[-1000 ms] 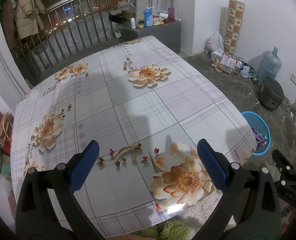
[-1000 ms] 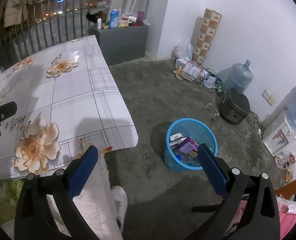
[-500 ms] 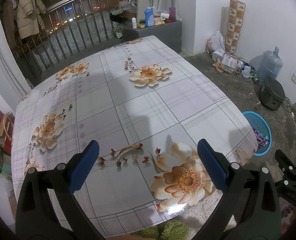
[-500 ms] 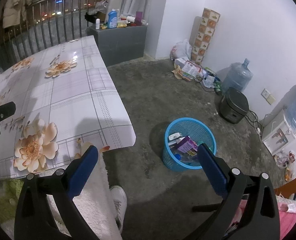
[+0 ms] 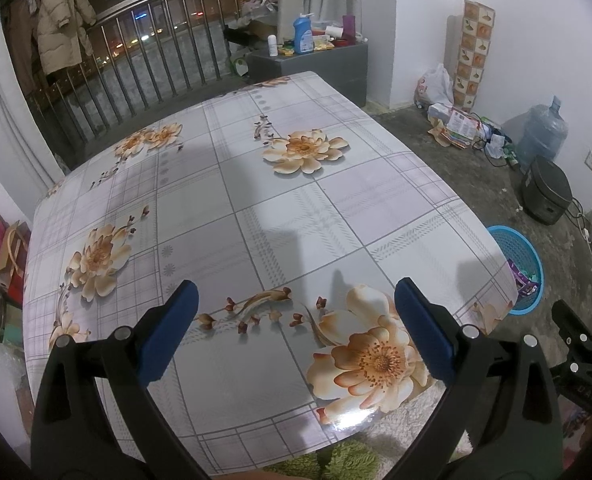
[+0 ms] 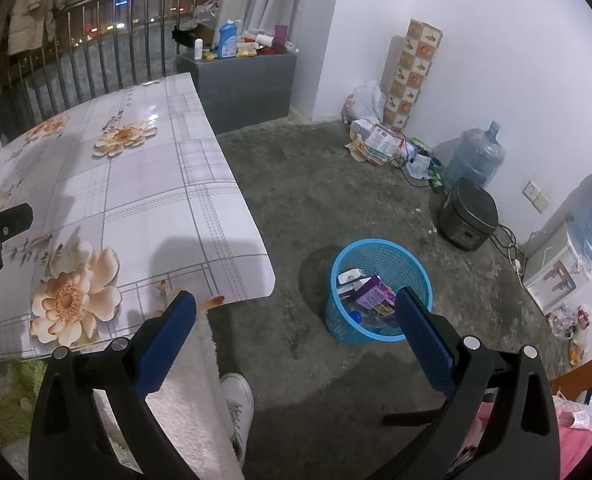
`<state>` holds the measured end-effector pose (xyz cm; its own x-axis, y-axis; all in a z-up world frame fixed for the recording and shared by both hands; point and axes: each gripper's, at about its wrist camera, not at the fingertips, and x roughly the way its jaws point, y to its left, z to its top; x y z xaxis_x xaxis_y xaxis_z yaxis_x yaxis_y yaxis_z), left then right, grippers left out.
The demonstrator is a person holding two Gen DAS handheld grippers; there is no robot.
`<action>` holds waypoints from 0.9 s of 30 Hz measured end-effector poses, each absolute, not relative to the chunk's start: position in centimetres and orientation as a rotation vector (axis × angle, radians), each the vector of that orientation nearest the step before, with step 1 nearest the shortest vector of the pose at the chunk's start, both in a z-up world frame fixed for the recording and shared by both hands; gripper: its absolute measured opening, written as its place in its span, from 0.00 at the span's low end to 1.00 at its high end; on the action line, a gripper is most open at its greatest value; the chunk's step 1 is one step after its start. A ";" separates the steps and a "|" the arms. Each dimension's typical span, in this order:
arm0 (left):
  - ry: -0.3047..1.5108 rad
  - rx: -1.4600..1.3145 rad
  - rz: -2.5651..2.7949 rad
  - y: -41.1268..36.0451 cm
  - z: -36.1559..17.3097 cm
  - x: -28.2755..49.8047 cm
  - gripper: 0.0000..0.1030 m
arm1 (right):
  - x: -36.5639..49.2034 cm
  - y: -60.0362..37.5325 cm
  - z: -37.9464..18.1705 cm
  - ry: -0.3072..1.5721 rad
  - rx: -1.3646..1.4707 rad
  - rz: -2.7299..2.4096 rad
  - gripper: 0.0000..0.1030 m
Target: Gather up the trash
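Both tongs gape empty: right tongs (image 6: 294,334) above the trash-filled blue basket (image 6: 380,249), left tongs (image 5: 296,328) over the table (image 5: 256,200).

Table's got a glossy floral-print cover (image 5: 256,184), with a grey cabinet (image 6: 248,80) past its far end, cluttered with bottles including a blue detergent bottle (image 6: 227,40). Over by the wall: a big water jug (image 6: 476,156), a dark rice cooker (image 6: 468,220) just beside it, and a white shoe (image 6: 238,404) on the concrete floor.
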<state>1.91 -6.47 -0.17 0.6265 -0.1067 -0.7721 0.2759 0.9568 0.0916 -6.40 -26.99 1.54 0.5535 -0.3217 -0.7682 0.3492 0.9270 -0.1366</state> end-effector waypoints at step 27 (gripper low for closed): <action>0.868 0.208 -0.222 -6.5 -0.1 2.0 0.91 | -5.7 -26.0 1.7 0.900 0.028 -0.389 0.94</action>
<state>2.01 -6.46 -0.11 0.6260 -0.1077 -0.7724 0.2763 0.9568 0.0904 -5.67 -25.96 1.74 0.5569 -0.3177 -0.7675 0.3412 0.9299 -0.1373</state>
